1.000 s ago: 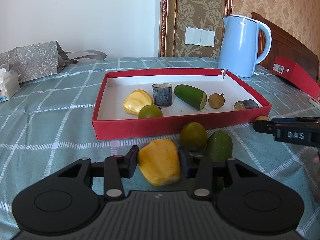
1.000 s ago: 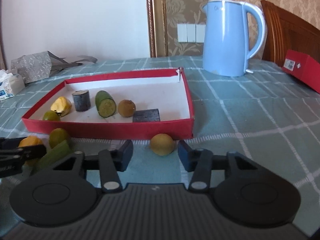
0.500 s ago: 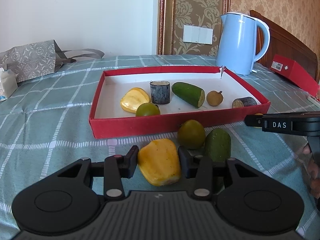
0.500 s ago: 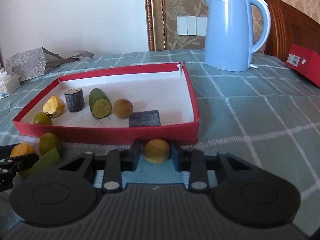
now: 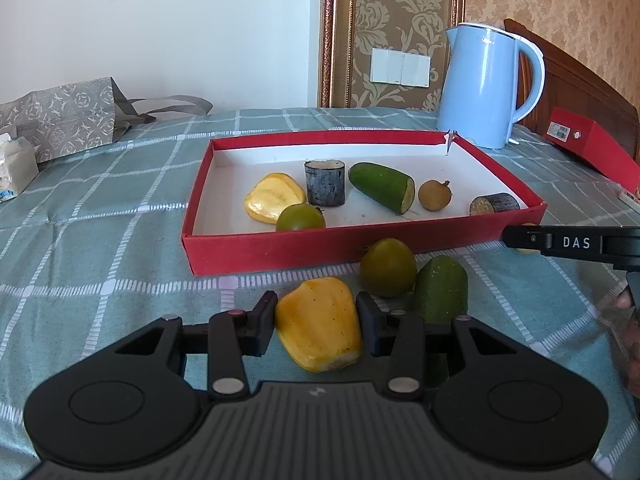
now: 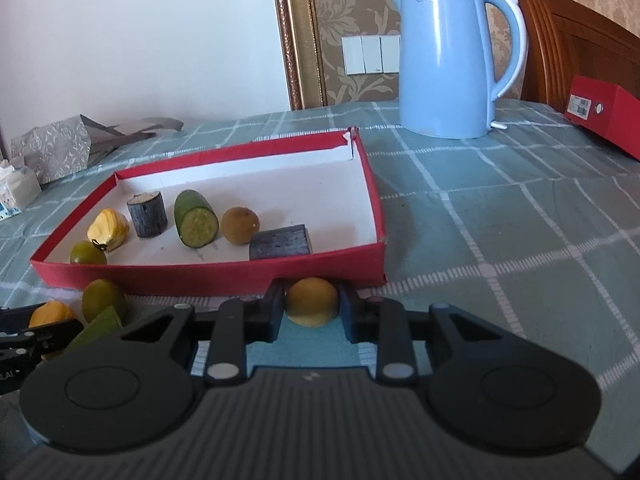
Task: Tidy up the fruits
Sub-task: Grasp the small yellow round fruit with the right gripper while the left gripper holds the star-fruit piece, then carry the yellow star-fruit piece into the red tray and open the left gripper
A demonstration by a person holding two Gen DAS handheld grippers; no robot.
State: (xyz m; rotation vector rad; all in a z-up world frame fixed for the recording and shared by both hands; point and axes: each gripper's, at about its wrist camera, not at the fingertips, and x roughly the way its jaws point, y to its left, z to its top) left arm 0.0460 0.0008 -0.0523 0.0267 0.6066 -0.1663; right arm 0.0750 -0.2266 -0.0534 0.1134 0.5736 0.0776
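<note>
A red tray (image 5: 280, 248) with a white floor holds a yellow fruit piece (image 5: 274, 203), a green round fruit (image 5: 300, 218), a dark cylinder (image 5: 325, 182), a cucumber half (image 5: 380, 187), a brown round fruit (image 5: 435, 195) and a dark chunk (image 5: 494, 204). In front of the tray, my left gripper (image 5: 316, 308) is shut on a larger yellow fruit piece (image 5: 320, 332). Beside it lie a green round fruit (image 5: 387, 266) and a green cucumber piece (image 5: 441, 288). At the tray's near right corner, my right gripper (image 6: 312, 296) is shut on a small yellow fruit (image 6: 312, 304).
A blue kettle (image 5: 484, 84) stands behind the tray on the green checked cloth. A red box (image 5: 592, 152) lies at the far right by a wooden headboard. A grey patterned bag (image 5: 60, 120) and a tissue pack (image 5: 12, 164) sit at the far left.
My right gripper closed its fingers onto the small yellow fruit and edged toward the tray's front wall. The left gripper kept its grip and stayed put.
</note>
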